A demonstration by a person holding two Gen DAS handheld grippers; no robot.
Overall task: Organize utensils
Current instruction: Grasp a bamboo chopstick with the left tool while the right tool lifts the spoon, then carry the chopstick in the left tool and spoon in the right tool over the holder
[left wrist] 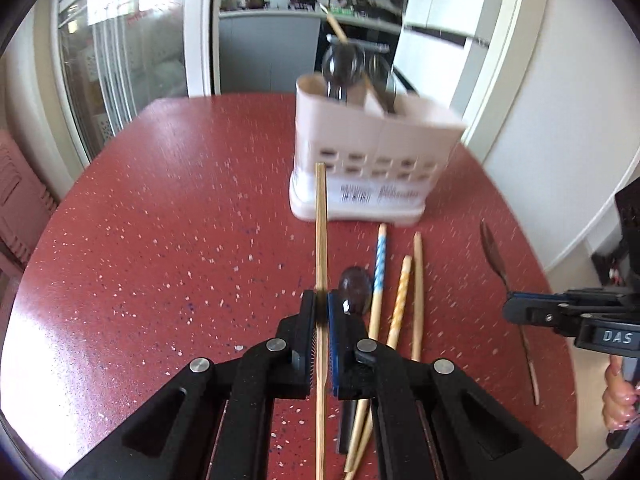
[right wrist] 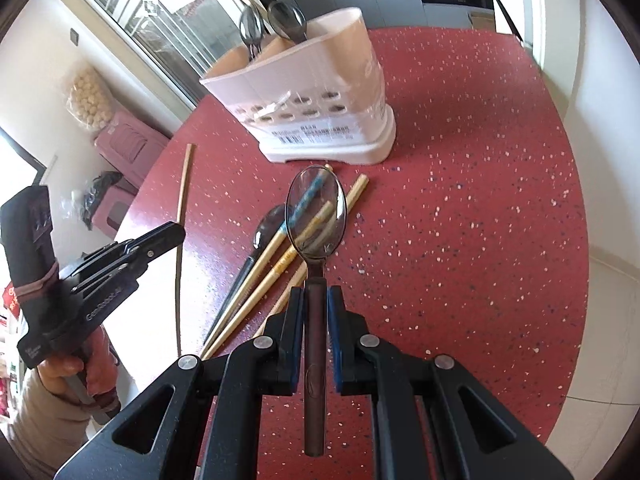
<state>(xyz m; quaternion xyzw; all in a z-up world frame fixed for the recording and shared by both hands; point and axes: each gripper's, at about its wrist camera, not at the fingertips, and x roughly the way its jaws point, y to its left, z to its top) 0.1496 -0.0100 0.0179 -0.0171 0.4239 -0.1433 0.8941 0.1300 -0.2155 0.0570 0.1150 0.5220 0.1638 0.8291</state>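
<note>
A red speckled table (right wrist: pixel 460 200) carries a pale utensil caddy (right wrist: pixel 320 92), with loose chopsticks (right wrist: pixel 276 264) and what looks like a dark spoon (right wrist: pixel 268 224) lying in front of it.

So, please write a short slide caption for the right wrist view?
Right claw shut on a spoon, aimed at the white utensil holder on the red table.

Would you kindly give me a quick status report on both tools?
Left tool shut on plain chopstick. Right tool shut on spoon. Holder ahead, unobstructed; loose chopsticks on table.
</note>
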